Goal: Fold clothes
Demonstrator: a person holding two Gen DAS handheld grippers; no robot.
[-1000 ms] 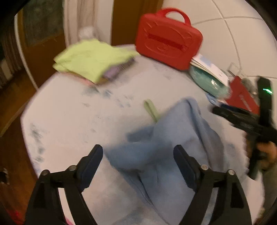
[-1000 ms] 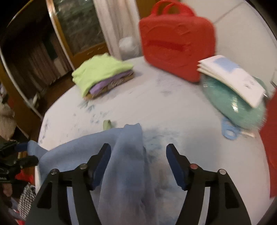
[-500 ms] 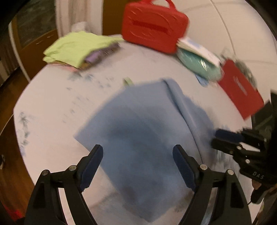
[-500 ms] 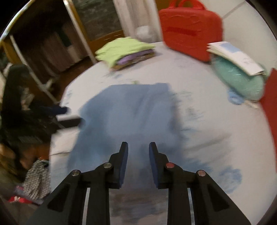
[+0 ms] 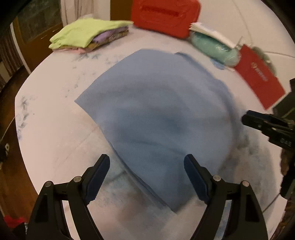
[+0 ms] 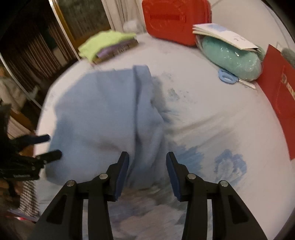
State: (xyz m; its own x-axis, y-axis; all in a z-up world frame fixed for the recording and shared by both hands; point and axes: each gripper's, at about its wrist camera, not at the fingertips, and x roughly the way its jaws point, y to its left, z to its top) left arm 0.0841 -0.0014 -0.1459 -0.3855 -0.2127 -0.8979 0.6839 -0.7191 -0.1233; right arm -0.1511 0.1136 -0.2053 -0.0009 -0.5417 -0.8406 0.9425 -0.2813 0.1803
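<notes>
A blue garment (image 5: pixel 158 118) lies spread on the white round table (image 5: pixel 55 129), roughly flat with a thicker fold along its right side (image 6: pixel 145 110). My left gripper (image 5: pixel 147 179) is open and empty, hovering over the garment's near edge. My right gripper (image 6: pixel 147 173) is open, its jaws either side of the folded ridge of the garment (image 6: pixel 103 110). The right gripper also shows at the right edge of the left wrist view (image 5: pixel 258 120). The left gripper shows at the left edge of the right wrist view (image 6: pixel 49 145).
A stack of folded clothes with a lime green top (image 5: pixel 86 35) sits at the far left of the table. A red case (image 5: pixel 166 14), a teal bundle with papers (image 5: pixel 215 48), blue scissors (image 6: pixel 226 76) and a red bag (image 5: pixel 258 77) line the far right.
The blue garment went from bunched and lifted to spread flat on the table. My right gripper narrowed half a second ago and has opened again. Both grippers have pulled back toward the near edge.
</notes>
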